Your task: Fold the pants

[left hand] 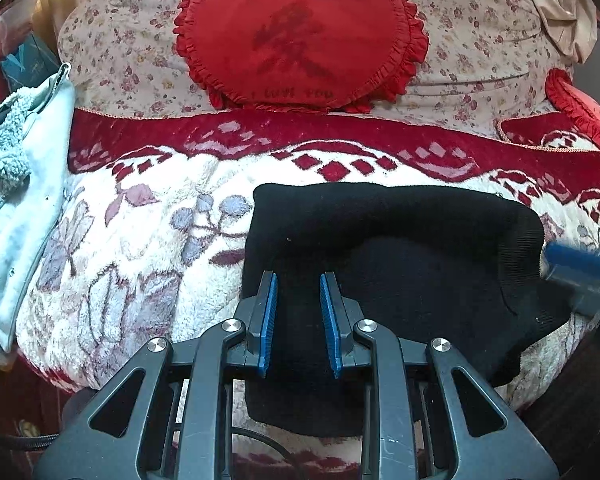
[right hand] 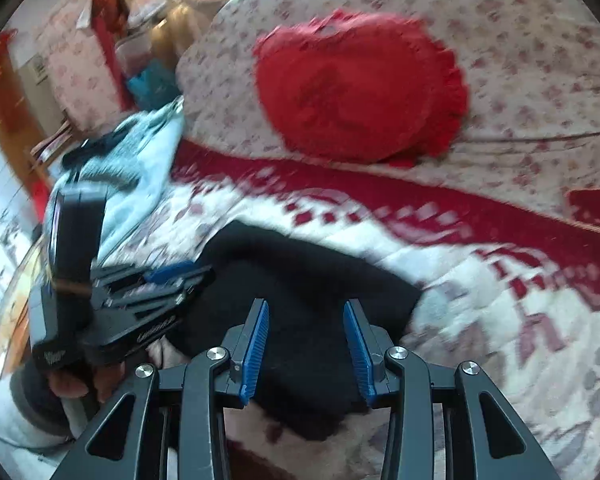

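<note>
The black pants (left hand: 399, 264) lie folded in a compact stack on the fleecy red-and-white blanket (left hand: 140, 248). My left gripper (left hand: 298, 284) is open and empty, hovering over the stack's left part. My right gripper (right hand: 305, 312) is open and empty above the pants (right hand: 300, 300) in the blurred right wrist view. The right gripper shows as a blurred blue shape at the pants' right edge in the left wrist view (left hand: 579, 268). The left gripper, held in a hand, shows at the left of the right wrist view (right hand: 172, 276).
A red heart-shaped cushion (left hand: 296, 36) leans on a floral pillow (left hand: 479, 40) behind the blanket. A pale blue fleece garment (left hand: 16, 184) lies at the left. Another red cushion (left hand: 583, 104) is at the far right. The bed's front edge is near me.
</note>
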